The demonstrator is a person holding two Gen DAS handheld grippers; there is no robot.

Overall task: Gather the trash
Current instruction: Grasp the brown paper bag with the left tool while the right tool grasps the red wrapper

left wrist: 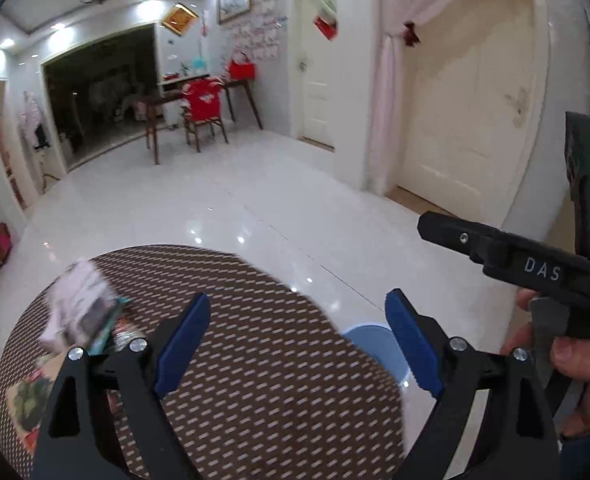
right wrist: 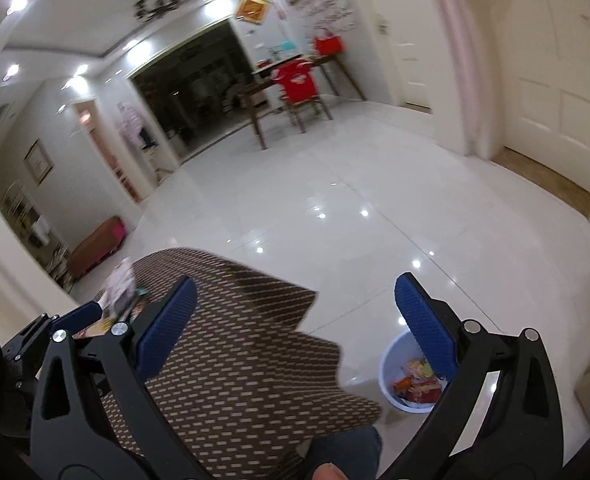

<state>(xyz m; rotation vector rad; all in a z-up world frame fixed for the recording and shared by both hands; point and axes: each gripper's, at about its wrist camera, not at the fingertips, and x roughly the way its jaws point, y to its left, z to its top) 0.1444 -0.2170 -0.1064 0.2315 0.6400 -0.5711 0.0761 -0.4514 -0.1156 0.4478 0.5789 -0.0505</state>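
My left gripper (left wrist: 299, 340) is open and empty above a round table (left wrist: 255, 400) with a brown patterned cloth. Crumpled white paper (left wrist: 77, 304) and colourful wrappers (left wrist: 115, 332) lie at the table's left side, left of its left finger. My right gripper (right wrist: 295, 320) is open and empty over the table's right edge (right wrist: 255, 380). A light blue bin (right wrist: 395, 380) stands on the floor below its right finger and holds several wrappers (right wrist: 419, 384). The bin's rim shows in the left wrist view (left wrist: 371, 340). The paper also shows in the right wrist view (right wrist: 119, 284).
More packaging (left wrist: 31, 400) lies at the table's left edge. The right gripper's black body (left wrist: 535, 264) and the hand holding it show at the right of the left wrist view. Glossy white floor (right wrist: 335, 220) stretches to a far dining table and chair (right wrist: 295, 96).
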